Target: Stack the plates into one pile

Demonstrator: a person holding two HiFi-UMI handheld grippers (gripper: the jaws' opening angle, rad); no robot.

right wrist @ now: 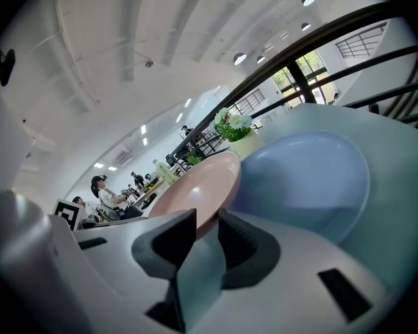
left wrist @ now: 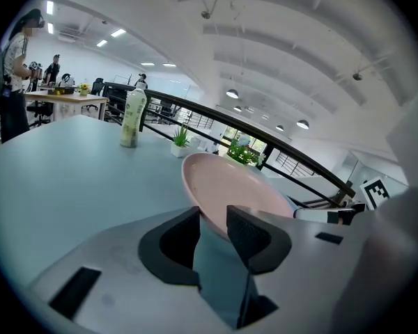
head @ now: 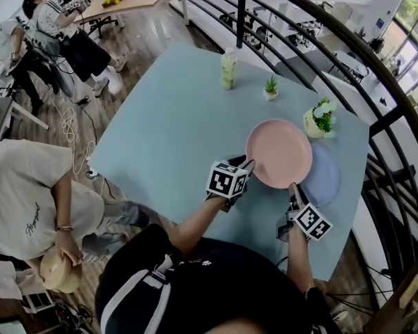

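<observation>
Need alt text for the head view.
The left gripper and right gripper clamp the near rim of a pink plate, which overlaps a blue plate on a pale blue table. A bottle and two potted plants stand beyond.

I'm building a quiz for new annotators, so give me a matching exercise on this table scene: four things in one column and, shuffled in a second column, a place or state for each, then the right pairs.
Things
1. pink plate
2. blue plate
3. bottle
4. flower pot

Places or states
A. lies on the table, partly covered in the head view
B. holds white flowers
C. rim pinched by the left gripper and the right gripper
D. stands tall near the table's far edge

Pairs: 1-C; 2-A; 3-D; 4-B
</observation>
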